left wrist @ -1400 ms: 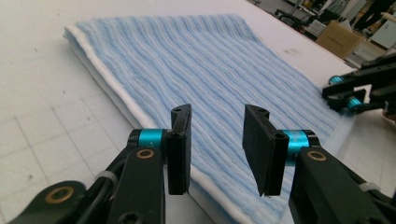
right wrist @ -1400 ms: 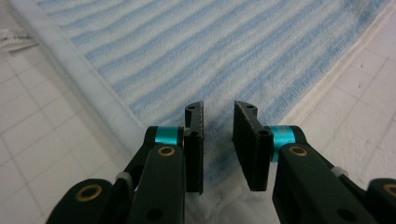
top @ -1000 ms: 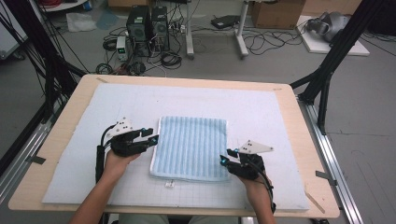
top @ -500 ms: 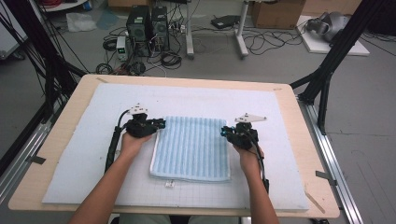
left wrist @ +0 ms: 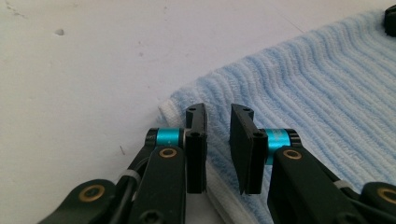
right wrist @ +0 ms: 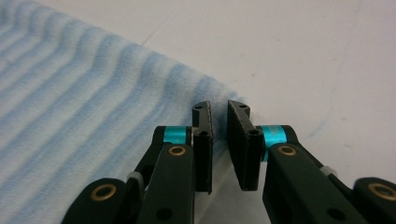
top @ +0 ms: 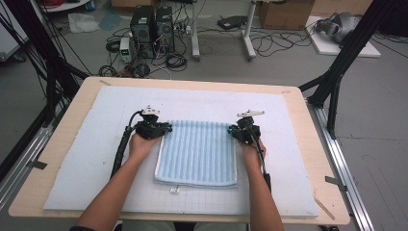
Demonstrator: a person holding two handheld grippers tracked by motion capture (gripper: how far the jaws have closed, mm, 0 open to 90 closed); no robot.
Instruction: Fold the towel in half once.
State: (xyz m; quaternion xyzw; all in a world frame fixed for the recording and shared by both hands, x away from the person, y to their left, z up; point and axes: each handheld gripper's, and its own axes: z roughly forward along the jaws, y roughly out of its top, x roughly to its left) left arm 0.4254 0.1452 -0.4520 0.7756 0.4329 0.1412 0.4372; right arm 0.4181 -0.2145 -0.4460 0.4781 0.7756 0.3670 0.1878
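Observation:
A light blue striped towel [top: 197, 154] lies folded flat on the white mat [top: 96, 144]. My left gripper [top: 167, 128] is at the towel's far left corner, and my right gripper [top: 232, 130] is at its far right corner. In the left gripper view the jaws [left wrist: 218, 112] have just been closing. They stand a narrow gap apart over the towel [left wrist: 317, 84] corner, with no cloth pinched. In the right gripper view the jaws [right wrist: 218, 108] have also just been closing. They sit slightly apart at the edge of the towel [right wrist: 70, 107] corner, pressing on nothing.
The mat covers most of a wooden table [top: 62, 144]. A small white tag [top: 174, 189] lies just in front of the towel. Computer towers [top: 154, 24] and cables sit on the floor beyond the table. Black frame legs [top: 337, 82] stand at the right.
Both hands moved forward from the towel's near corners to its far corners. Both pairs of jaws narrowed. The towel has not moved.

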